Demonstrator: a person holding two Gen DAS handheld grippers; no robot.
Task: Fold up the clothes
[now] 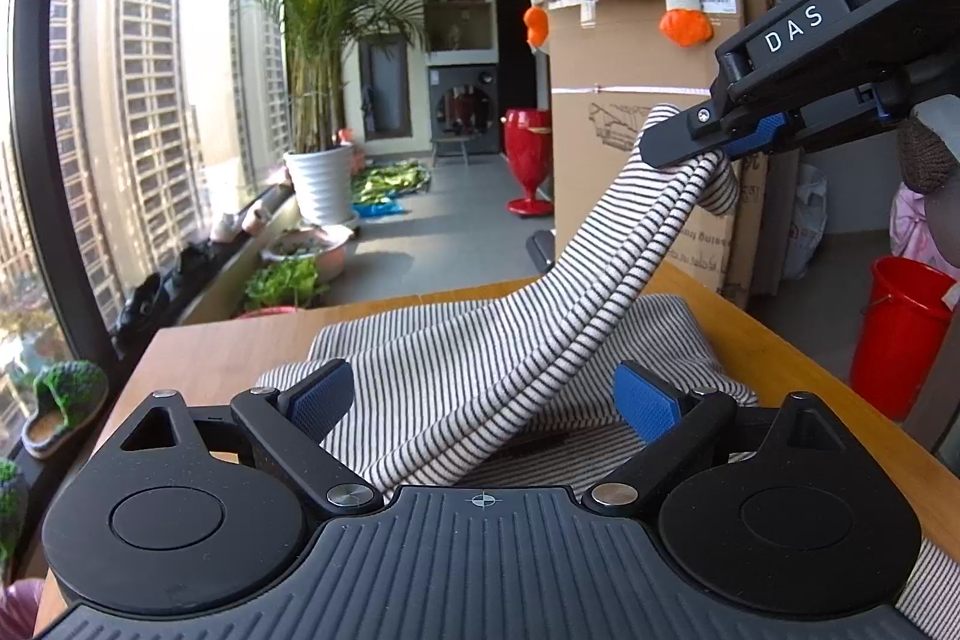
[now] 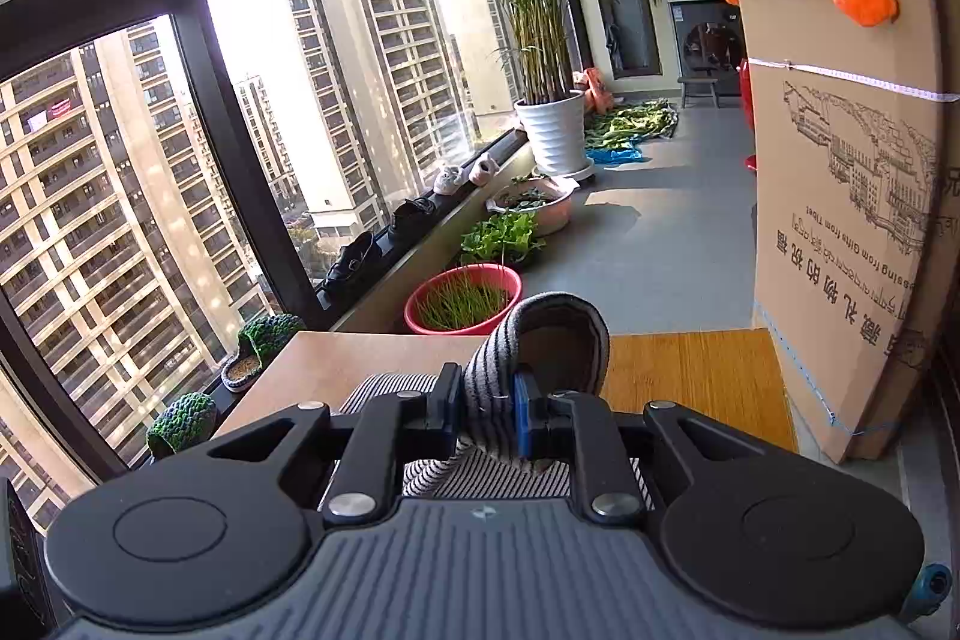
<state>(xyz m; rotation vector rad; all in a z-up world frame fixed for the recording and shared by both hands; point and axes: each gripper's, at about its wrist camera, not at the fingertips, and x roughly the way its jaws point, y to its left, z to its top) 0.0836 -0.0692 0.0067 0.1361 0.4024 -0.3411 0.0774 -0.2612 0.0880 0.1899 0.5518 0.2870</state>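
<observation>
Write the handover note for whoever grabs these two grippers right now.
Left gripper: open, low over the striped top, holding nothing.
Right gripper: shut on the sleeve, lifted above the table.
The top's body lies on the wooden table, bunched rather than flat; the sleeve runs up from it to the right gripper.
Done: sleeve picked up. No finished fold visible.
Left: probably lay the sleeve across the body, then fold the rest.

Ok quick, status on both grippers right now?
Left gripper: open, holding nothing, low over the striped shirt.
Right gripper: shut on the shirt's sleeve, lifted above the table.
</observation>
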